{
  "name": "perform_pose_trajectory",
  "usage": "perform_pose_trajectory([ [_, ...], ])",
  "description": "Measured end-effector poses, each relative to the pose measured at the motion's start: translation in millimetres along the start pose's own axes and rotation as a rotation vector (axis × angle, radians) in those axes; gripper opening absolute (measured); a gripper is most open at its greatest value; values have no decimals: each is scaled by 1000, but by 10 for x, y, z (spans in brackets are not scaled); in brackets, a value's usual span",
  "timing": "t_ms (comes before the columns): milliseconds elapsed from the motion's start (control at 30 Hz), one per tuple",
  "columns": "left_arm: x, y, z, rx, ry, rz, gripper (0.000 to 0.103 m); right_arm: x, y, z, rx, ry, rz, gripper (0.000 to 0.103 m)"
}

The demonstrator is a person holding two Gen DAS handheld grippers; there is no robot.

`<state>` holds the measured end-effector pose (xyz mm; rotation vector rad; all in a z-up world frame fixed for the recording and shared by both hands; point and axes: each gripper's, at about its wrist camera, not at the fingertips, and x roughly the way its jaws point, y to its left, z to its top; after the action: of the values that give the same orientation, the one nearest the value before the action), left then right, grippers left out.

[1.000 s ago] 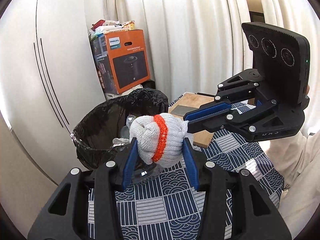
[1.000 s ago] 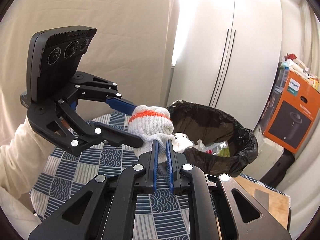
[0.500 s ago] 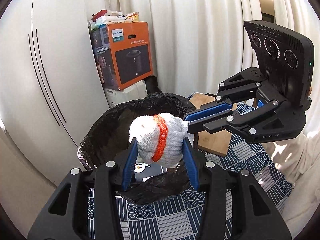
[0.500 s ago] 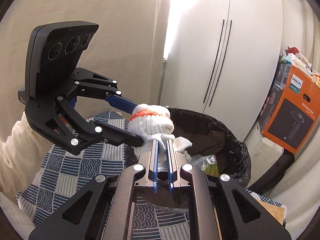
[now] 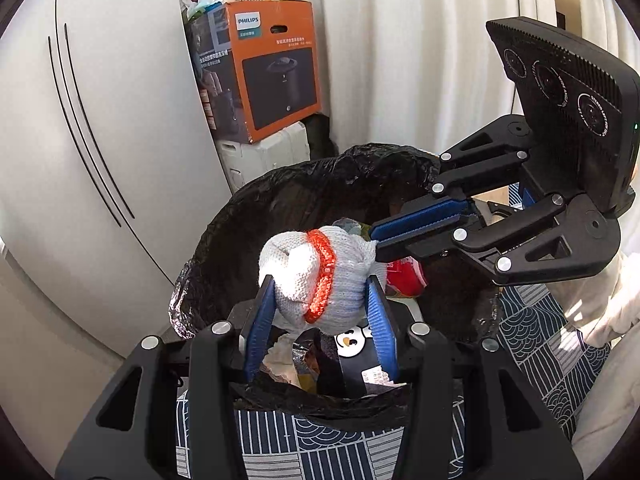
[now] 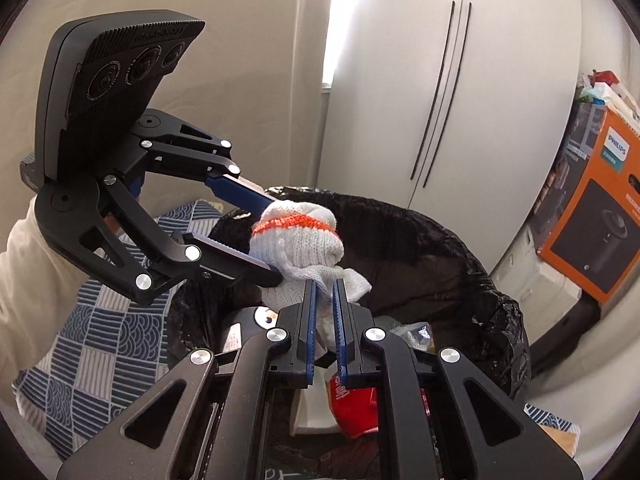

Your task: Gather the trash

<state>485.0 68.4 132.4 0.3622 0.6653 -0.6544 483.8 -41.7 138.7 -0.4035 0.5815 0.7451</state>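
- My left tongs (image 5: 320,312) grip the balled white glove (image 5: 316,276) with the orange band.
- My right tongs (image 6: 324,296) pinch its loose end.
- It hangs over the black-lined trash bin (image 5: 280,208).

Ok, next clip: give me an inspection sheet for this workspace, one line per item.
Surface: blue and white patterned cloth under and beside the bin.
Job's things: balled white glove with orange cuff, held above the black-lined trash bin.
Clutter: wrappers and a penguin-print packet inside the bin; red wrapper.
Grippers: left gripper shut on the glove's body; right gripper pinching the glove's loose end.
Cables: nothing seen.
Surroundings: orange Philips box with packets on top, white cabinet doors, white curtain.
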Motion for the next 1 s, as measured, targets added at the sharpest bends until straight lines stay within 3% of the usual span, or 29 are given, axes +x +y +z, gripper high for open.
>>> perform_pose_trajectory([
  [267,350,148,-30,-25,87,-23,48,244,-186,-106,42,35,-37,9],
  [367,306,118,-59,-18,52,-12,68,176,-263,-115,80,12,-32,10],
  [400,266,98,-65,-16,31,-3,81,150,-286,-117,85,7,-41,13],
  [467,166,80,-62,-26,-11,2,87,77,-298,-126,91,-9,-61,38],
  [533,53,53,-68,-33,-50,15,97,-7,-298,-140,100,-29,-58,49],
  [600,-47,25,-84,-45,-80,48,97,-89,-269,-155,97,-48,-64,57],
  [667,-136,3,-112,-61,-101,62,97,-186,-225,-176,100,-69,-77,74],
  [767,-253,-32,-165,-86,-128,98,97,-306,-194,-220,120,-89,-85,85],
  [1000,-488,-157,-355,-164,-195,182,97,-483,-110,-390,145,-96,-111,88],
])
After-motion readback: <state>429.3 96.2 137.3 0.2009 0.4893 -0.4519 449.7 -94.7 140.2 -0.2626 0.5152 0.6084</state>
